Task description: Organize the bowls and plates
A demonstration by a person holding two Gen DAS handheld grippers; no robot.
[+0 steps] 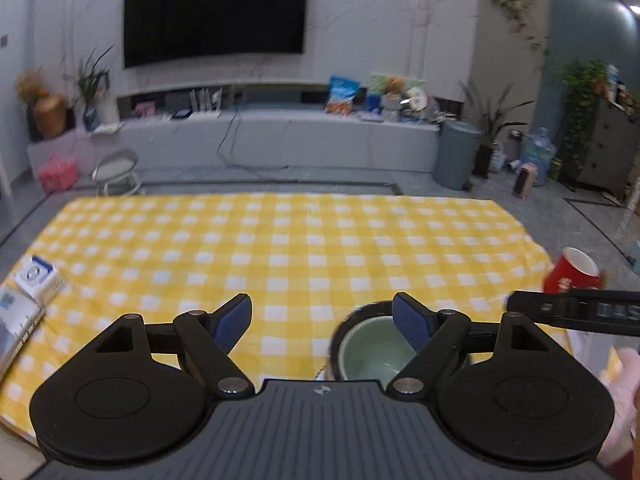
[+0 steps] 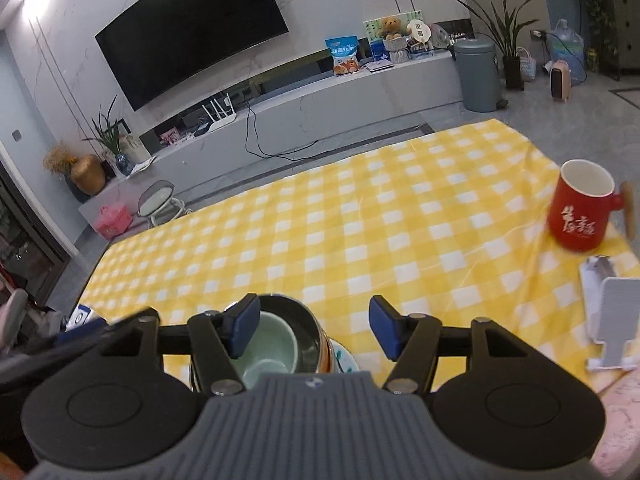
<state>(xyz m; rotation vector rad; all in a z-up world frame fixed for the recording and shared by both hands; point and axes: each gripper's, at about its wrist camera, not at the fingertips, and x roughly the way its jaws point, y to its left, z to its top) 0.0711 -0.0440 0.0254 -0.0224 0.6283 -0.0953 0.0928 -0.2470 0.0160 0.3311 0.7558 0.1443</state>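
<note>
Nested bowls [image 2: 276,344] on checked cloth [image 2: 360,220]

Both wrist views look down across the checked tablecloth [image 1: 280,248] toward the television [image 2: 192,32], sharing the stacked bowls [image 2: 272,344].

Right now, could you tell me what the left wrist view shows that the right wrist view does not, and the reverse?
Only the left wrist view shows the open left gripper, the white boxes at the cloth's left edge, and the other gripper's black finger at the right.

Only the right wrist view shows the open right gripper, a patterned plate under the bowls, and a white stand.

Both show the pale green bowl nested in a darker bowl, the red mug and the yellow checked cloth.
</note>
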